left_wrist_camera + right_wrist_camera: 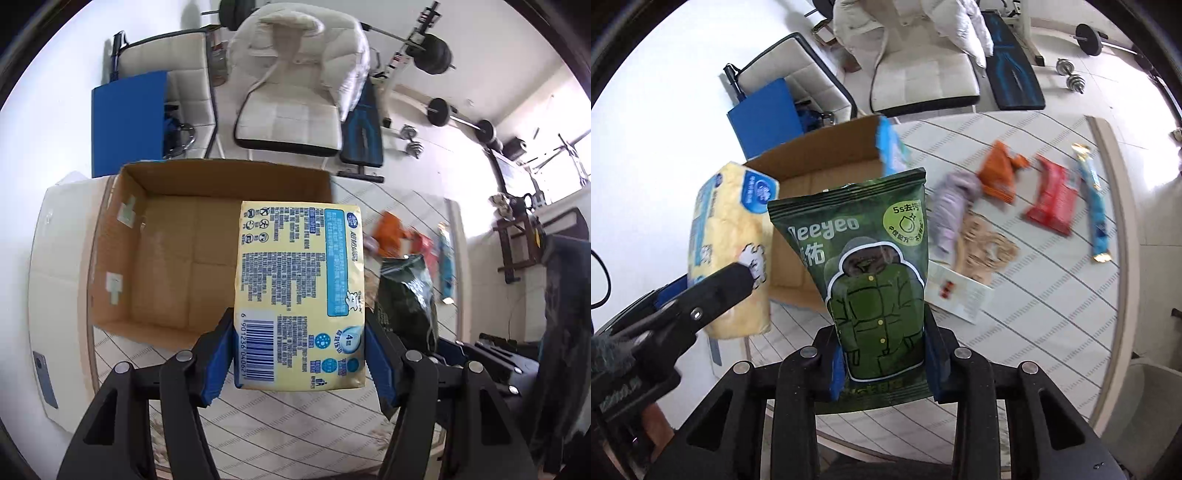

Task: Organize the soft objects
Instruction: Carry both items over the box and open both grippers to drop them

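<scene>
My left gripper (pixel 300 354) is shut on a yellow tissue pack (pixel 299 280), its blue pads pressing both sides. The pack hangs over the right part of an open cardboard box (pixel 166 258) whose floor is bare. My right gripper (pixel 886 369) is shut on a dark green wipes pouch (pixel 875 280) with a jacket drawing, held upright above the table. In the right wrist view the yellow tissue pack (pixel 727 229) sits left of the pouch, in front of the cardboard box (pixel 827 162). The green pouch (pixel 406 295) also shows right of the tissue pack in the left wrist view.
On the patterned table (pixel 1034 288) lie a lilac cloth (pixel 951 206), an orange garment (pixel 997 173), a red pack (pixel 1052 199), a blue stick packet (pixel 1093 206), a beige item (pixel 986 247) and a leaflet (pixel 960 295). A phone (pixel 44 380) lies left. Chairs and weights stand behind.
</scene>
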`<state>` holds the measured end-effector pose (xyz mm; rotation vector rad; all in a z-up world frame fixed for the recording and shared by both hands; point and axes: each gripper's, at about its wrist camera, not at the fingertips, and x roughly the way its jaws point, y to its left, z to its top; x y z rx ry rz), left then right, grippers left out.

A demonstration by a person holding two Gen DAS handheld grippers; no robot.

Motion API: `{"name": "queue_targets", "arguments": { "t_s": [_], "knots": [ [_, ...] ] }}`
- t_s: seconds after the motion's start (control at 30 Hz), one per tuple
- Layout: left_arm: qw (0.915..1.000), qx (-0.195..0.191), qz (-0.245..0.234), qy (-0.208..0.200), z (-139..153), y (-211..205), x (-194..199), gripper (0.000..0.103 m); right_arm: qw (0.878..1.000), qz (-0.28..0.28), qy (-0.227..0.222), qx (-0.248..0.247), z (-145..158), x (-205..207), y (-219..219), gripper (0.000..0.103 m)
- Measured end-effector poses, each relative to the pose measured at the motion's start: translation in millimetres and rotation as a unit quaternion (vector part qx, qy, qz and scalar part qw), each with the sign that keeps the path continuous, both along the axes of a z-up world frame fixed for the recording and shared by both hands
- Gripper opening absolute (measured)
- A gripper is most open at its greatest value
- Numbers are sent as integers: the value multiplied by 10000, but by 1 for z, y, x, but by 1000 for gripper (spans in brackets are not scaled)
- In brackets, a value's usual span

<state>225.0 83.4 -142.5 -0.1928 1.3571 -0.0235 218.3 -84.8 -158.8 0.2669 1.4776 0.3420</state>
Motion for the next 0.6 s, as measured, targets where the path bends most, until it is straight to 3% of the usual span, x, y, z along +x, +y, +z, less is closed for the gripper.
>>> {"name": "queue_targets", "arguments": {
  "t_s": [0.17,0.33,0.6],
  "knots": [
    [9982,-256,44,546,-43,61,58,61,9993,-109,166,-312,-29,52,73,36],
    [9947,-412,-51,940,-91,98,96,61,9967,-218,439,-652,-84,95,113,36],
    [9881,-621,-282,1378,-140,106,123,62,9906,-235,618,-1198,-131,125,140,36]
  ]
}}
